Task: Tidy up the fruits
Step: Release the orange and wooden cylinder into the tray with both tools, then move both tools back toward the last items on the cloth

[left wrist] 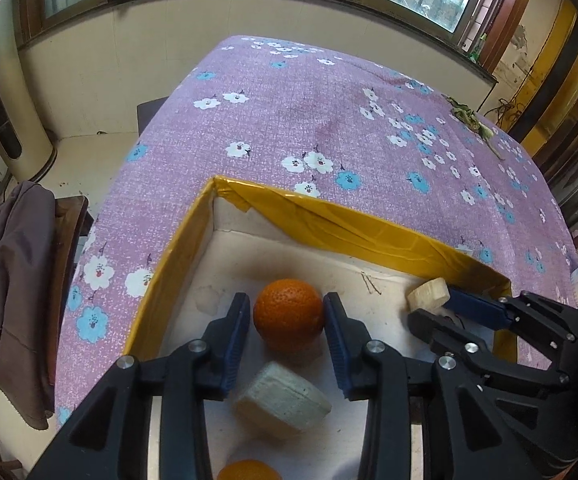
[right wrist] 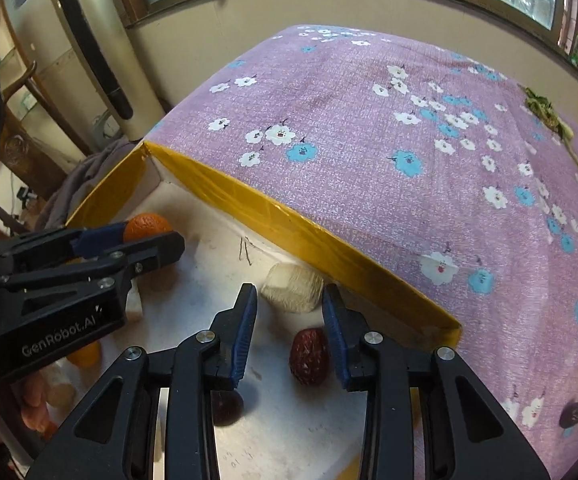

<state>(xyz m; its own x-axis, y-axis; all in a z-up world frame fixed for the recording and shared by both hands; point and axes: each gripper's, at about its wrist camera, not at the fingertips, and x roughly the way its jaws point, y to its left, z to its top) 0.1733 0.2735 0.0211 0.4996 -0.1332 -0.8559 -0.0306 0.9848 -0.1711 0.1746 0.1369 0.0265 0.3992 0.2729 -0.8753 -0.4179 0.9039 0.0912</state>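
A white box with a yellow taped rim (left wrist: pixel 329 216) lies on the purple flowered cloth. Inside it an orange (left wrist: pixel 289 314) rests on the floor between the fingers of my left gripper (left wrist: pixel 287 308); a thin gap shows at the left pad, so the jaws are open. My right gripper (right wrist: pixel 289 300) is open too. A pale cut chunk (right wrist: pixel 293 288) lies just beyond its tips against the far wall, and a red date (right wrist: pixel 309 356) lies beside its right finger. The left wrist view shows the right gripper (left wrist: pixel 431 306) at that chunk (left wrist: pixel 429 292).
The box also holds a pale block (left wrist: pixel 285 400), a second orange (left wrist: pixel 249 470) and a dark date (right wrist: pixel 227 406). Loose fruit (right wrist: pixel 571 414) lies on the cloth outside the box, green scraps (right wrist: pixel 545 108) at its far right. A chair with a jacket (left wrist: pixel 9 300) stands left.
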